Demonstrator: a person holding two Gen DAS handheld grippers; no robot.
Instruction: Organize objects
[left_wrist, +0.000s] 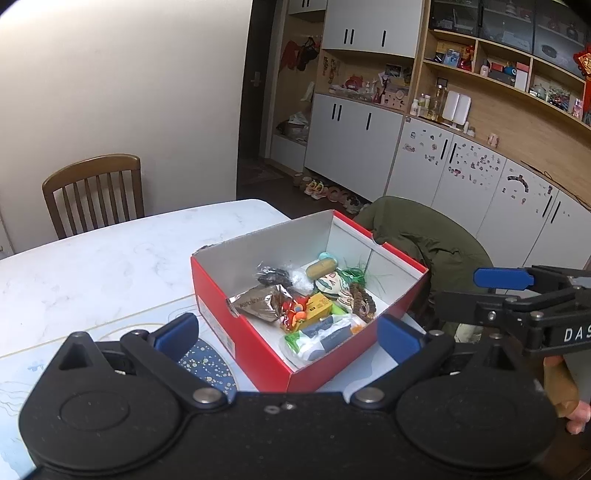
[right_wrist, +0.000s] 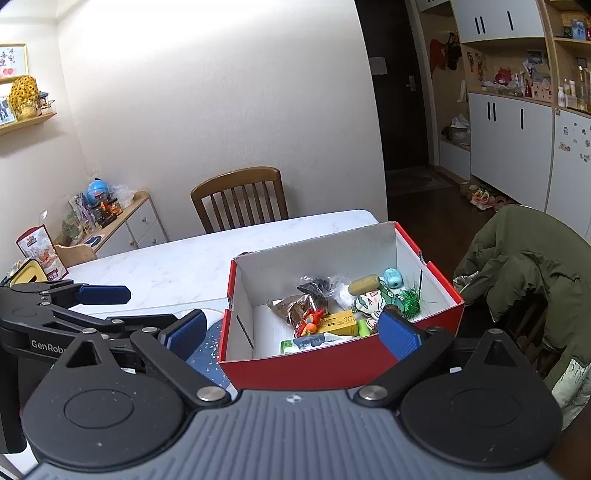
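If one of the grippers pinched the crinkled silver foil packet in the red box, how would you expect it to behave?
The silver foil packet looks creased and partly flattened, so it would probably crumple and flop. Its shiny film may slip between the pads. It seems light, lying loosely among the things in the red box.

We've got both wrist cams looking forward and down, close in; both share the red box (left_wrist: 258, 343) (right_wrist: 332, 365) on the worktop (left_wrist: 110, 266) (right_wrist: 177, 266).

Wooden chair (right_wrist: 239, 197) (green coat (right_wrist: 524, 273) nearby)

Open-topped red box (right_wrist: 332, 363) blocks the table's (left_wrist: 110, 266) 3 o'clock edge; bare marble lies free toward 10 o'clock.
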